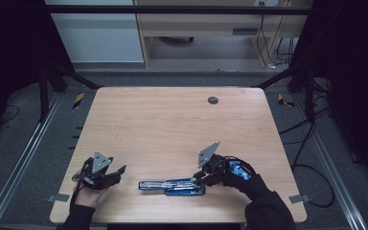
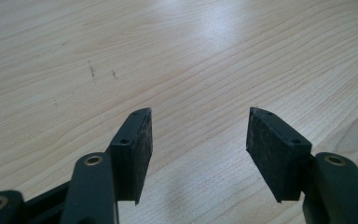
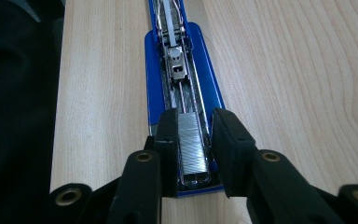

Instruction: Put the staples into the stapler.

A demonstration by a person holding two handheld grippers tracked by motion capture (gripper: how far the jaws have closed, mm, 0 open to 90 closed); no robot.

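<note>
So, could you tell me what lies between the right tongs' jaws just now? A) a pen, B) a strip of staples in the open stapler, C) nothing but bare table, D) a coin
B: in the right gripper view, the right tongs straddle the strip of staples lying in the open blue stapler.

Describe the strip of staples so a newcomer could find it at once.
On the wooden table, near its front edge, lies an opened blue stapler. In its metal channel, between the right gripper jaws, sits the strip of staples: a ribbed silvery block.
</note>
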